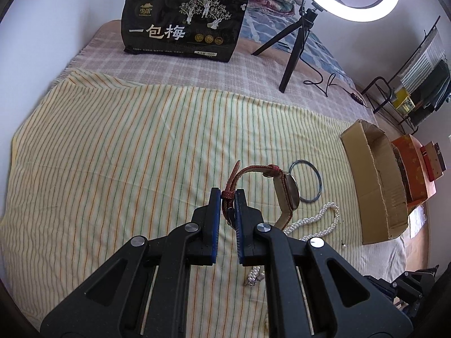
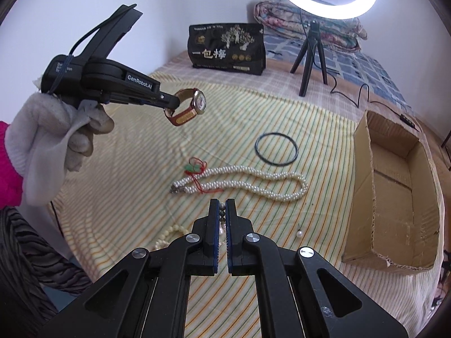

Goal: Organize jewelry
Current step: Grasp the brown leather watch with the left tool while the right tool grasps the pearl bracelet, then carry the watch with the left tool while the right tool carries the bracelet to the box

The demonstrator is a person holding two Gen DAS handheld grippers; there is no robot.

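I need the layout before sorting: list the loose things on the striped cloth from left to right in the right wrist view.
Red-corded green charm → pearl necklace → dark bangle → single pearl earring → cardboard box.

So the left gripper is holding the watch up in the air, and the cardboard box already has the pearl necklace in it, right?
Not quite. The right wrist view shows the pearl necklace lying on the striped cloth, not in the cardboard box. The left gripper does hold the watch up.

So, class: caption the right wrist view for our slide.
Left gripper lifts a wristwatch above the pearl necklace; cardboard box waits.
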